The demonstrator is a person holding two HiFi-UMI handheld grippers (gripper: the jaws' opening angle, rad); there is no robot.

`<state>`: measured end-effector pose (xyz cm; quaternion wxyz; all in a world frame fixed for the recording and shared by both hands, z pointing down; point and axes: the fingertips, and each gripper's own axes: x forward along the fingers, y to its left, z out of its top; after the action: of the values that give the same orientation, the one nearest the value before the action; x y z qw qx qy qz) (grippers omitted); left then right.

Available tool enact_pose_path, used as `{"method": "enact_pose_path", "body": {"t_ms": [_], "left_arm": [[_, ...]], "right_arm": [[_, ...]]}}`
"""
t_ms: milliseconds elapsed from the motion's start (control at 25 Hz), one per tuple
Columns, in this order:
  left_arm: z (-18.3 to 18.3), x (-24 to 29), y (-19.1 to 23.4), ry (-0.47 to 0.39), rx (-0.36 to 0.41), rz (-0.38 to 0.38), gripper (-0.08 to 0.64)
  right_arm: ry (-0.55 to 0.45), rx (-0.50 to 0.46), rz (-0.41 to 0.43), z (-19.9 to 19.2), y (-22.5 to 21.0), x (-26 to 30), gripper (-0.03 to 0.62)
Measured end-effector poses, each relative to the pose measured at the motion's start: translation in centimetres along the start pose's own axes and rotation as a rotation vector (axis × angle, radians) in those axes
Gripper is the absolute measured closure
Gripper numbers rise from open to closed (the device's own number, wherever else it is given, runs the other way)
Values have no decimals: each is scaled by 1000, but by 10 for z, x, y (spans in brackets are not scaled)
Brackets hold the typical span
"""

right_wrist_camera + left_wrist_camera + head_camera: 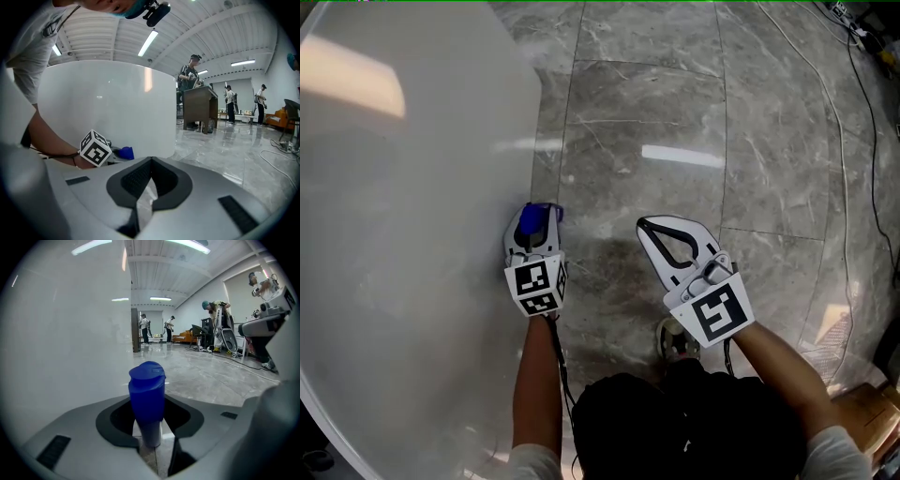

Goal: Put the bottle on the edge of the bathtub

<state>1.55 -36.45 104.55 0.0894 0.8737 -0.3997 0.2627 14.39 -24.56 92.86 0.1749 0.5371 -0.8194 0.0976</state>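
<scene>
Gripping bottle (146, 399) firmly, your left gripper (534, 221) has jaws clamped on its body, low beside bathtub (412, 281) wall. Lift straight, keep bottle upright, clear rim before setting down. Right gripper (652, 230) closed, empty; keep aside.

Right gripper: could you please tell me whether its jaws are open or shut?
Shut: the right gripper has its jaw tips touching with nothing between them; the head view shows them meeting.
</scene>
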Motion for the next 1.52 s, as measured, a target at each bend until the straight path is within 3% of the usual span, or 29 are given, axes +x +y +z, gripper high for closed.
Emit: {"method": "enact_pose_path", "body": {"t_ms": [680,840,1240,1520], "left_arm": [[4,2,-4,-28,-33,-38,393],[4,0,-8,-42,-40,-59,351],[-1,-19,-8,-29,-47,-39,310],[-9,-49,-3,-29,-101,-4,310]], "right_arm": [[-12,4,-24,4,-3,-1,588],[-11,2,-29,2,-3,-2,588],[-26,8,-13,5,6,0,588],[-40,22,-9,8,10,1,588]]}}
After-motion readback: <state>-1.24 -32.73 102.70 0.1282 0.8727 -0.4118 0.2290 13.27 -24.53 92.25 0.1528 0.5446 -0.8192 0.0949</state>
